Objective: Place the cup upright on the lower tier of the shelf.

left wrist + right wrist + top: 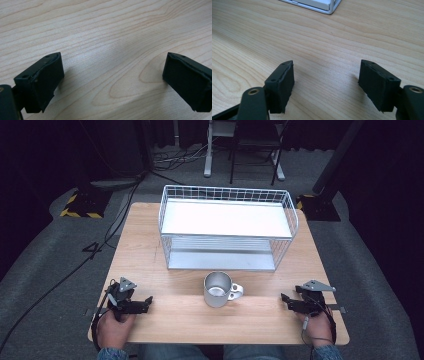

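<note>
A silver metal mug [218, 289] stands upright at the front middle of the wooden table [150, 250], its handle to the right. Behind it stands a white two-level wire rack [227, 227]. My left gripper [148, 303] rests near the table's front left, jaws pointing right toward the mug. It is open over bare wood [112, 67]. My right gripper [284, 300] rests at the front right and points left, open with nothing between its jaws [325, 75]. A corner of the rack's base [322, 6] shows at the top of the right gripper view.
The table sits on grey carpet. Cables [65, 275] trail across the floor at the left. Chair and stand legs [240, 160] are behind the table. Bare wood lies between each gripper and the mug.
</note>
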The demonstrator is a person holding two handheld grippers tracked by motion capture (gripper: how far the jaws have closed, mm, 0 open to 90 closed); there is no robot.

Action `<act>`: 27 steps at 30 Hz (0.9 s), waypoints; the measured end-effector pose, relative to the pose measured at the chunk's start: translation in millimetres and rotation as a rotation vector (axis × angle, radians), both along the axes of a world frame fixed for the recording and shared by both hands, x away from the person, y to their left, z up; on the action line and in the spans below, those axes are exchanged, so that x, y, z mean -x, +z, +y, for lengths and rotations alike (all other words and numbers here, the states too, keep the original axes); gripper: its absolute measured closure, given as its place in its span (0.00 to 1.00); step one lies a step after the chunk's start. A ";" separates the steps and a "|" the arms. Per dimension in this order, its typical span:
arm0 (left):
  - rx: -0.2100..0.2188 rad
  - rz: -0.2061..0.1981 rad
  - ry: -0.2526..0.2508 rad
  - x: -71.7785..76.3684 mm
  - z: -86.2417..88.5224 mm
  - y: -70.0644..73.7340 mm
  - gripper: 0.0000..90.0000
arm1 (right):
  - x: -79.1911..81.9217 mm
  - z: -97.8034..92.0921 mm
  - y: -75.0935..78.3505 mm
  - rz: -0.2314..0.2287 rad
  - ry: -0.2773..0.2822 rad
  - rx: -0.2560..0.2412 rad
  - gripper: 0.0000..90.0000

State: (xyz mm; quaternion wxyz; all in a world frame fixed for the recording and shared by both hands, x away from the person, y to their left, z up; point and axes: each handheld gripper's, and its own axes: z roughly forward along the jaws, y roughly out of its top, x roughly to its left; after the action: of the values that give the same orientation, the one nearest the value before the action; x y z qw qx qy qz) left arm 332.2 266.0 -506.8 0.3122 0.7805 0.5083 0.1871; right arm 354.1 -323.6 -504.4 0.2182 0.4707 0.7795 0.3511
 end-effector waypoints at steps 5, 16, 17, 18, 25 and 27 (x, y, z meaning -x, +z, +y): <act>0.000 0.000 0.000 0.0 0.0 0.0 0.04 | -1.1 -1.6 0.1 0.003 0.017 -0.007 0.33; 0.000 0.001 0.000 0.0 0.0 0.0 0.04 | -0.5 -0.9 0.1 -0.001 -0.006 -0.007 0.34; 0.000 0.001 0.000 0.0 0.0 0.0 0.04 | -0.5 -0.9 0.1 -0.001 -0.005 -0.007 0.34; 0.000 0.000 0.000 0.0 0.0 0.0 0.04 | -0.3 -0.8 0.2 0.001 -0.006 -0.007 0.34; 0.002 0.001 0.001 -0.2 0.0 0.0 0.04 | -1.7 0.8 2.9 0.027 -0.006 0.007 0.27; 0.002 0.001 0.002 -0.2 0.0 0.0 0.04 | -0.4 1.0 6.5 0.017 0.001 -0.007 0.27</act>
State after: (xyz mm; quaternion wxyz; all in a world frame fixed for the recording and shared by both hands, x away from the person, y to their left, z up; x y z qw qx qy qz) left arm 332.4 266.0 -506.8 0.3125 0.7799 0.5093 0.1865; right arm 354.5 -322.6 -497.9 0.2096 0.4739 0.7805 0.3497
